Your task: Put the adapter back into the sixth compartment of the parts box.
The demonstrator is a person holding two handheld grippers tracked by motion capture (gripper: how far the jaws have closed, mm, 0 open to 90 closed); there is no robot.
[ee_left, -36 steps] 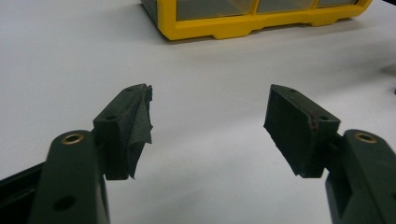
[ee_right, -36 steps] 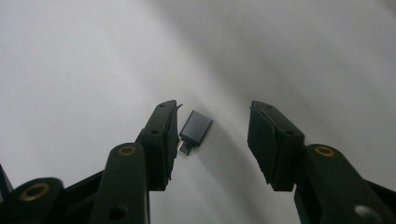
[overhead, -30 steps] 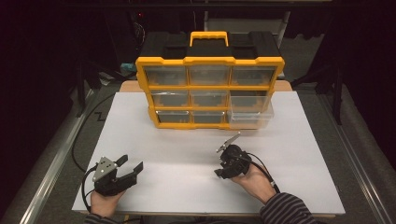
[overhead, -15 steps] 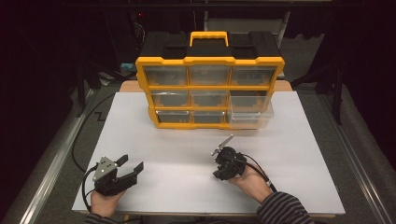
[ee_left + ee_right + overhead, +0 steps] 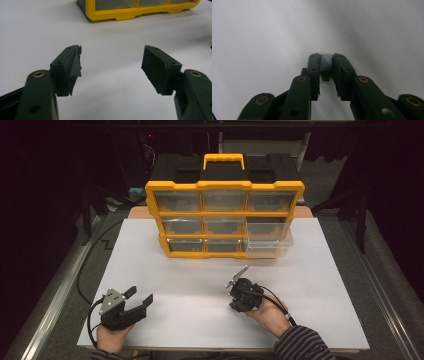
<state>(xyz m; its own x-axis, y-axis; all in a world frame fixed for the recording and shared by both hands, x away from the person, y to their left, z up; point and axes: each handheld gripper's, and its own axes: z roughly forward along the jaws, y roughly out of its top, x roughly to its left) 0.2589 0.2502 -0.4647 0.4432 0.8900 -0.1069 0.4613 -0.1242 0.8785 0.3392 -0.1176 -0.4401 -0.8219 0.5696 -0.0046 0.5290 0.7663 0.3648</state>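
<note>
Right now the right claw (image 5: 326, 65) is pinching a small grey piece (image 5: 326, 63) at the very tips of its jaws, with a darker tab of it hanging down in the gap behind; what the piece is I cannot tell. Seen from the high view, that right claw (image 5: 239, 281) sits low over the white worktop (image 5: 190, 275), its jaws pointing ahead toward the yellow drawer cabinet (image 5: 224, 212). Off to its side, well apart, the left claw (image 5: 139, 299) rests near the worktop's front edge with its jaws spread wide and nothing between them; one pad (image 5: 74, 65) there looks frayed and peeling. The hold on the grey piece seems shallow, so my guess is a tilt or a quick move could let it slip out or twist. Beyond the right claw, the bottom drawer (image 5: 267, 240) on that side of the cabinet stands pulled out, clear-walled and apparently empty, a likely place for the piece. The other drawers are shut, and their contents are too dim to make out.
</note>
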